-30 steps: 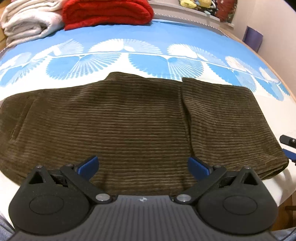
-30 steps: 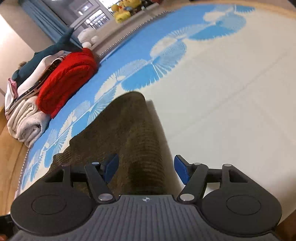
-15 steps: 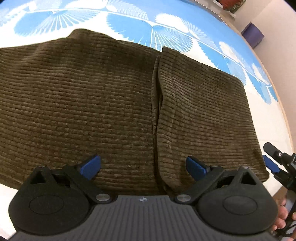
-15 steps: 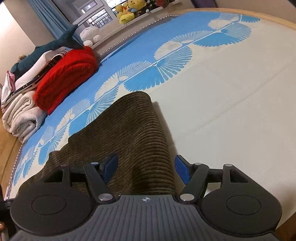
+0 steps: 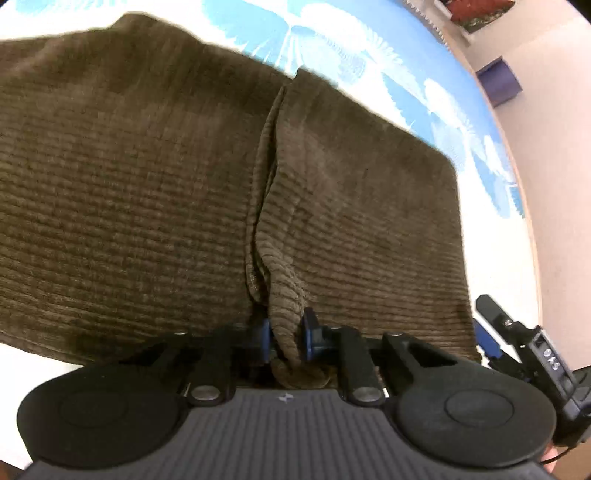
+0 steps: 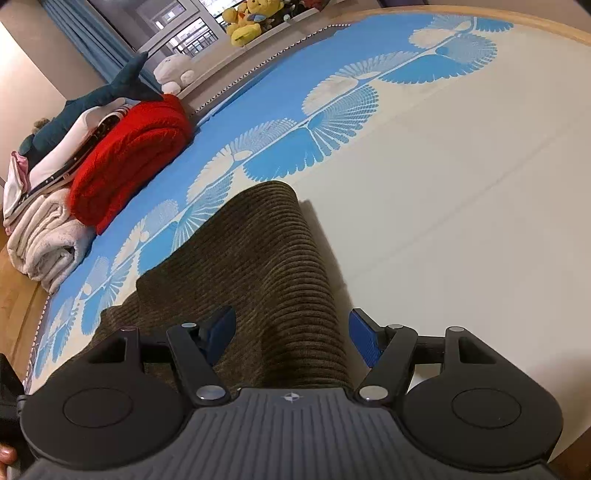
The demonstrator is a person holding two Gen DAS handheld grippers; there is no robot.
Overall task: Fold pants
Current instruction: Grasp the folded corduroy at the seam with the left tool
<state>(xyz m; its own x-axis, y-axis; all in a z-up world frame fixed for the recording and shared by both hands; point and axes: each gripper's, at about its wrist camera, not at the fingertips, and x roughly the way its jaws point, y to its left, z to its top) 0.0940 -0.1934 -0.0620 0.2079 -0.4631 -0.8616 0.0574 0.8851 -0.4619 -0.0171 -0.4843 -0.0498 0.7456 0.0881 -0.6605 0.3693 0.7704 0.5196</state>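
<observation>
Brown corduroy pants (image 5: pixel 147 184) lie folded across the bed, one layer doubled over the other. My left gripper (image 5: pixel 286 339) stands at their near edge, where the upper layer's hem ends. Its jaws are closing, and the blue pads pinch a raised ridge of corduroy between them. In the right wrist view the pants' (image 6: pixel 266 258) right end runs under my right gripper (image 6: pixel 291 336). That gripper is open, its blue pads wide apart on either side of the cloth without pressing it. The right gripper (image 5: pixel 491 332) also shows at the pants' right corner in the left wrist view.
The bed cover (image 6: pixel 443 184) is white with blue fan patterns, and the bed's wooden rim (image 6: pixel 517 26) curves round it. A red blanket (image 6: pixel 129 155), a beige blanket (image 6: pixel 48 243) and folded clothes are piled at the far left. Plush toys (image 6: pixel 247 22) sit by the window.
My left gripper has tipped down and come closer to the pants' near edge. Its jaws went from wide apart to pinched on the hem's ridge. The right gripper stayed put.
</observation>
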